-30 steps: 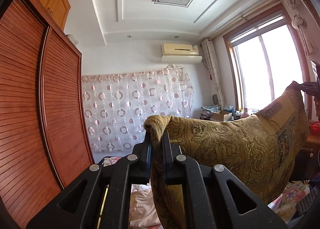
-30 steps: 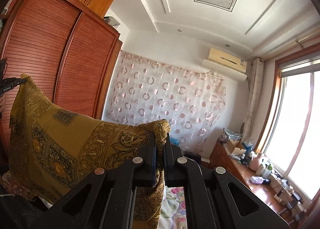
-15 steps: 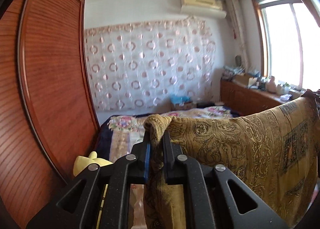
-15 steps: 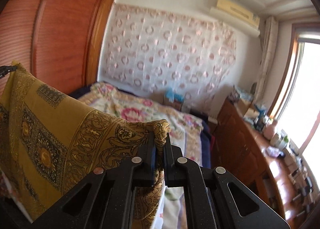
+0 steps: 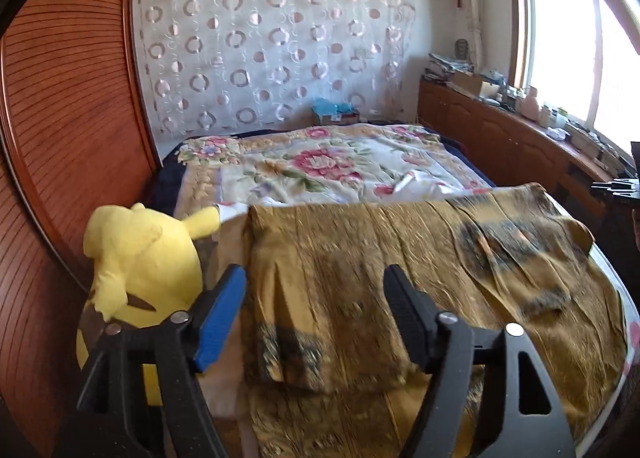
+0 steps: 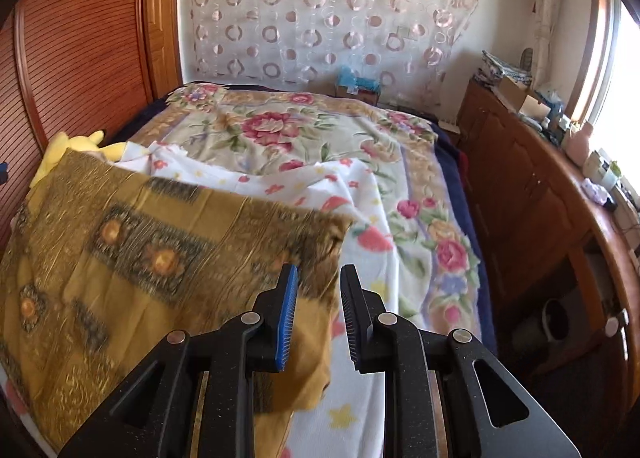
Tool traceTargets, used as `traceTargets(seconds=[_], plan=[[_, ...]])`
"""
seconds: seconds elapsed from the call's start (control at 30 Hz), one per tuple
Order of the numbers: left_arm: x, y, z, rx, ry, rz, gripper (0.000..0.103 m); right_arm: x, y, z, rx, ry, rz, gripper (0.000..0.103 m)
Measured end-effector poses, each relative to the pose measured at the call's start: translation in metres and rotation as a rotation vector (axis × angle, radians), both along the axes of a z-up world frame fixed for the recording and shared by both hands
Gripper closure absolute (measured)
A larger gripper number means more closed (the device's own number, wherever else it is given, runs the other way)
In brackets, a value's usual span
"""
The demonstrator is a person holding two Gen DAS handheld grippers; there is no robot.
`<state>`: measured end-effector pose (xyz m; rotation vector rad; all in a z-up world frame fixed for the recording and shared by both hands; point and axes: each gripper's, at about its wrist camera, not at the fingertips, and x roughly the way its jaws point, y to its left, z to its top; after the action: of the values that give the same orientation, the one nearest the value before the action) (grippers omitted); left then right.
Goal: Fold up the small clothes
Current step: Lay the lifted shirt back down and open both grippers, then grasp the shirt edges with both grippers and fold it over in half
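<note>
Both jaws have just been opening, and I read the mustard patterned cloth (image 5: 420, 278) as released. It lies spread over the bed (image 5: 328, 162), filling the lower centre and right of the left wrist view and the lower left of the right wrist view. My left hand-held gripper (image 5: 316, 298) stands wide apart above the cloth and grips nothing. My right hand-held gripper (image 6: 319, 306) is only narrowly parted, with the cloth's near corner below and between the tips, the pads clear of it.

What worries me: the near edge looks doubled under and rumpled at lower centre of the left view, so a fold made now would likely trap that crease. The yellow plush toy (image 5: 140, 262) sits just beside the cloth's left edge — a sweep that way could snag it. The white flowered fabric (image 6: 344, 194) underneath might be pinched along with the cloth.

The cloth's long axis runs left to right across both frames — its right end falls toward the bed's edge.
</note>
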<state>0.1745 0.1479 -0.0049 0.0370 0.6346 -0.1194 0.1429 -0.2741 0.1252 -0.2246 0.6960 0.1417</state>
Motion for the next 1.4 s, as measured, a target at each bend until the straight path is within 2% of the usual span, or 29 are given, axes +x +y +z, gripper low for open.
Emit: traceTargets(seconds=[0.17, 0.3, 0.33, 0.37, 0.4, 0.5, 0.73, 0.9, 1.07, 1.2, 1.3, 1.4], plan=[[-0.026, -0.013, -0.017, -0.029, 0.031, -0.029, 0.025, -0.021, -0.011, -0.031, 0.027, 0.022, 0.045, 0.08], [-0.028, -0.013, -0.039, -0.067, 0.087, -0.004, 0.025, -0.014, -0.019, -0.054, 0.085, 0.03, 0.031, 0.08], [-0.028, -0.013, -0.045, -0.074, 0.101, -0.003, 0.025, -0.014, -0.021, -0.055, 0.094, 0.032, 0.03, 0.077], [-0.027, -0.013, -0.054, -0.069, 0.12, -0.001, 0.025, -0.009, -0.022, -0.059, 0.094, 0.029, 0.023, 0.067], [-0.026, -0.014, -0.06, -0.054, 0.134, 0.003, 0.025, -0.008, -0.025, -0.06, 0.088, 0.022, 0.005, 0.063], [-0.025, -0.011, -0.073, -0.048, 0.166, 0.025, 0.025, 0.0, -0.042, -0.06, 0.121, 0.021, -0.054, 0.059], [-0.025, 0.002, -0.084, -0.094, 0.19, 0.065, 0.025, 0.022, -0.062, -0.057, 0.177, 0.066, -0.105, 0.058], [-0.027, 0.012, -0.076, -0.102, 0.153, 0.093, 0.025, 0.035, -0.062, -0.066, 0.136, 0.088, -0.133, 0.058], [-0.02, 0.016, -0.065, -0.107, 0.119, 0.086, 0.04, 0.025, -0.06, -0.06, 0.13, 0.083, -0.125, 0.058], [-0.007, 0.02, -0.065, -0.085, 0.125, 0.11, 0.049, 0.033, -0.059, -0.075, 0.137, 0.083, -0.123, 0.058], [0.001, 0.02, -0.068, -0.091, 0.138, 0.102, 0.065, 0.039, -0.056, -0.084, 0.136, 0.082, -0.123, 0.058], [0.008, 0.02, -0.075, -0.071, 0.157, 0.115, 0.066, 0.044, -0.053, -0.094, 0.13, 0.079, -0.124, 0.058]])
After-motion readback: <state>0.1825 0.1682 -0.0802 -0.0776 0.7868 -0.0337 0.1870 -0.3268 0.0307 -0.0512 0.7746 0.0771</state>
